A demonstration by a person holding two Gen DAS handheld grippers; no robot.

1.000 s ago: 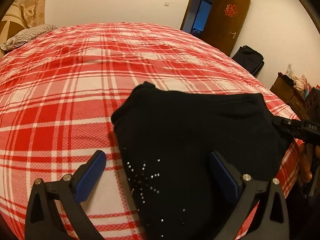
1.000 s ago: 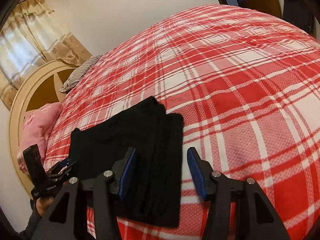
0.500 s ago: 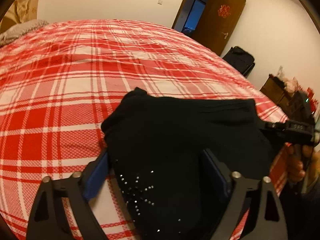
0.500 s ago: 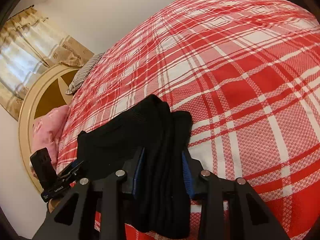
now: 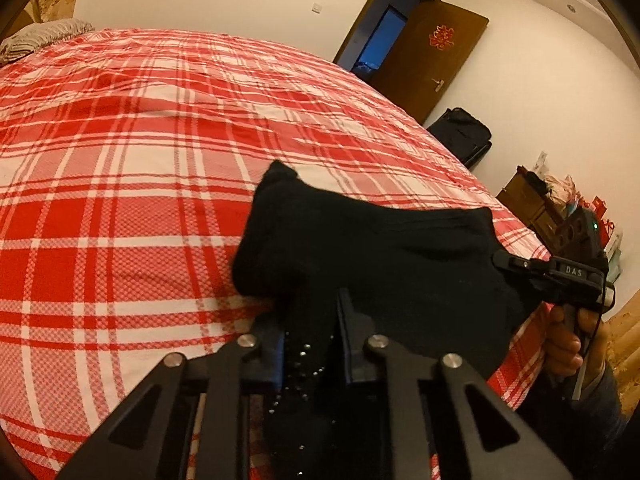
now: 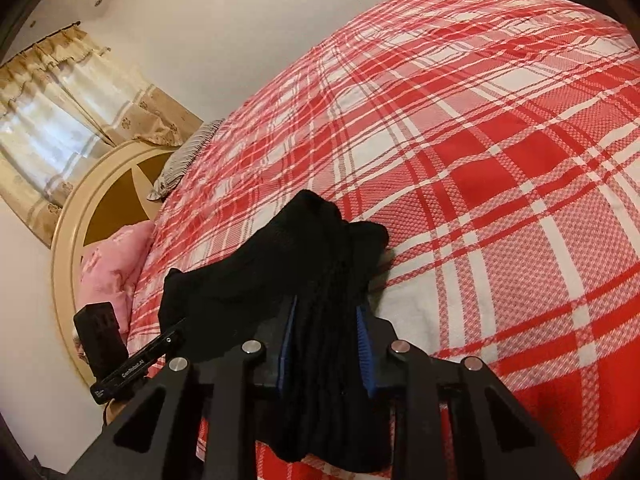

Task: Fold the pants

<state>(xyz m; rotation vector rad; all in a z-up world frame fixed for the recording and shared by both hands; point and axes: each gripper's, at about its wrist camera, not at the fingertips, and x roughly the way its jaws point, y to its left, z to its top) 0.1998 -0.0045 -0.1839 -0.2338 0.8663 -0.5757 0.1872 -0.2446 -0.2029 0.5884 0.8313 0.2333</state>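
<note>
Black pants (image 5: pixel 372 248) lie folded in a thick stack near the front edge of a bed with a red and white plaid cover (image 5: pixel 120 152). My left gripper (image 5: pixel 310 316) is shut on the studded end of the pants, the cloth bunched between its blue pads. My right gripper (image 6: pixel 326 312) is shut on the other end of the pants (image 6: pixel 280 264), layers squeezed between its blue pads. In the left wrist view the right gripper (image 5: pixel 504 260) shows at the right, pinching the pants' far corner, held by a hand (image 5: pixel 564 340).
A striped pillow (image 5: pixel 44 36) lies at the head of the bed by a round headboard (image 6: pixel 100 184), with a pink cushion (image 6: pixel 108 264) beside it. Beyond the bed stand an open brown door (image 5: pixel 432 56), a black suitcase (image 5: pixel 464 136) and a cluttered cabinet (image 5: pixel 532 204).
Both grippers were open around the ends of the pants one second ago and have closed on the cloth. The gripped ends now bunch up and lift slightly off the cover.
</note>
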